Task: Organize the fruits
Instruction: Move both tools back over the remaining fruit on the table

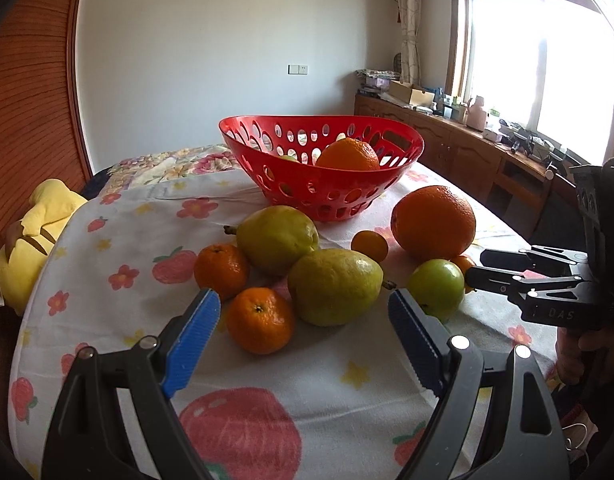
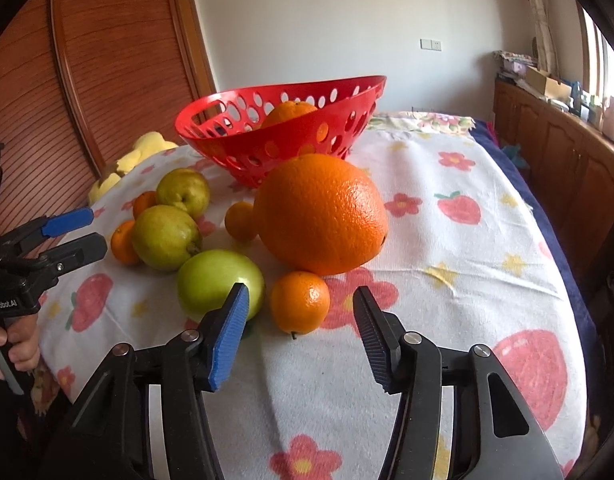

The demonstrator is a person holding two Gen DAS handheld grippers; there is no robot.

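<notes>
left gripper (image 1: 305, 308): jaws wide, empty, facing near pear (image 1: 335, 286) | right gripper (image 2: 301, 306): jaws wide, empty, small mandarin (image 2: 300, 301) just ahead | red basket (image 1: 331, 196): holds one orange (image 1: 349, 155) | remaining fruit: loose on cloth (image 1: 299, 380)

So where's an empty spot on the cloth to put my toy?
Bare cloth lies right of the big orange, toward the bed's edge. It's crowded left of it: pears, green apple and small oranges bunch below the red basket.

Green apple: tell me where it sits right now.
The green apple lies on the flowered cloth, just ahead of the right tongs, between the nearer pear and a small mandarin.
</notes>
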